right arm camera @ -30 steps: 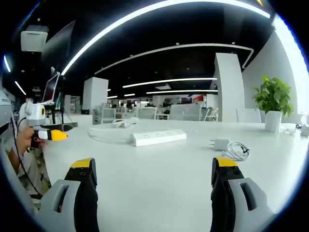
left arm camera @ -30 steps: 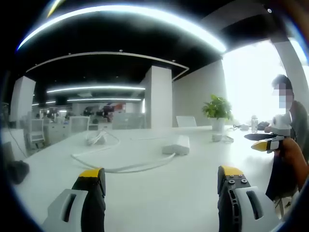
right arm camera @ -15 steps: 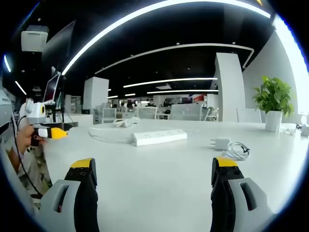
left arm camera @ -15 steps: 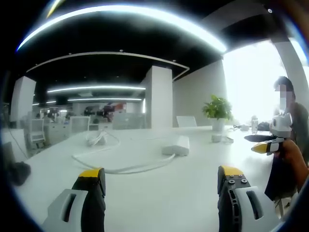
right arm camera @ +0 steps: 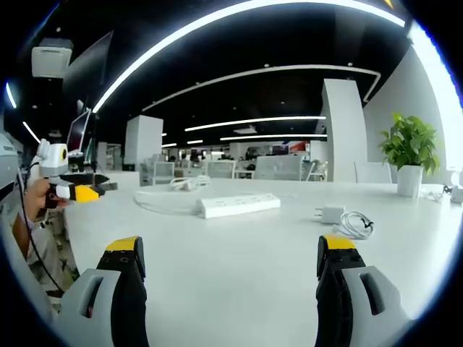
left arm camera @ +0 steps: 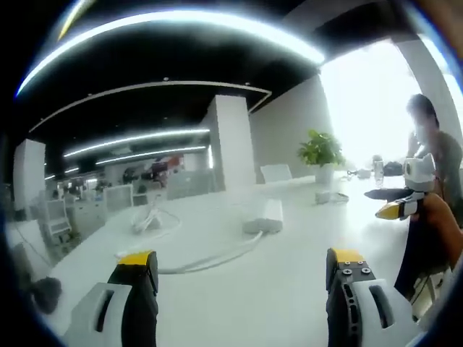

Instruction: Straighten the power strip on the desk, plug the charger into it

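White charger [right arm camera: 331,214] beside potted plant [right arm camera: 410,153]

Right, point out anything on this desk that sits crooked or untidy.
The long white power strip lies at a slant on the white desk, its white cord trailing in loose curves. The small white charger lies unplugged beside its coiled cable.

left gripper view blurred; strip [left arm camera: 265,216] sockets unreadable, its cord [left arm camera: 210,257] end lost far left. charger [right arm camera: 331,215] prongs too small to tell. far desks blurred, person [left arm camera: 432,173] cut off right.
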The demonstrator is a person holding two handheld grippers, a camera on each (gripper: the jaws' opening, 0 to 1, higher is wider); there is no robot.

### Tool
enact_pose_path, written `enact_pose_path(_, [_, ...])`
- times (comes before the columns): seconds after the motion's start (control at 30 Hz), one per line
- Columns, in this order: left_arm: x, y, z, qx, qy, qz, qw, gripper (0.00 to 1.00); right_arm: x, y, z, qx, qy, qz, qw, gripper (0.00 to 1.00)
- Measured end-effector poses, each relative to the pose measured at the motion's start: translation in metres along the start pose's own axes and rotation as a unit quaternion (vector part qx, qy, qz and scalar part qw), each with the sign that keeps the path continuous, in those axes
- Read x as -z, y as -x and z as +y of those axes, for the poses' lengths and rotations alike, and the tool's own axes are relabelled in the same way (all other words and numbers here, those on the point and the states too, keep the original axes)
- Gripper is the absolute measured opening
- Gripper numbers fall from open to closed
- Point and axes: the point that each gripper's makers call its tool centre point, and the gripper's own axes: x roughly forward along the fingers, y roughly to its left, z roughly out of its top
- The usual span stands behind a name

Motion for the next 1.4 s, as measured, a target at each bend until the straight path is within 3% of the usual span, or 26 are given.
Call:
enact_pose_path(0.17, [-0.013,-0.005,0.008,0.006,-0.036,0.01,0.9993,0.99,-0.001,0.0,0.0,0.0,0.0,-0.003,1.0,0.99])
enact_pose_path(0.47, [-0.031,-0.016,0.008,0.05,-0.078,0.045,0.9947,0.99,0.001,0.004,-0.002,0.004,-0.002,0.0,1.0,0.99])
enact_pose_path(0.6, [-0.048,-0.028,0.003,0.09,-0.087,0.032,0.9916,0.99,0.0,0.004,-0.003,0.004,-0.001,-0.001,1.0,0.99])
enact_pose_path(0.97, [-0.072,-0.071,-0.01,0.161,-0.118,0.065,0.9777,0.99,-0.003,0.004,-0.002,0.002,0.0,-0.003,1.0,0.99])
enact_pose_path(1.13, [-0.077,-0.094,-0.011,0.172,-0.118,0.092,0.9737,0.99,-0.004,0.004,-0.001,0.001,0.001,-0.004,1.0,0.99])
enact_pose_path(1.4, [-0.061,-0.139,-0.018,0.211,-0.074,0.174,0.9591,0.99,-0.005,0.004,0.0,-0.001,0.0,-0.006,1.0,0.99])
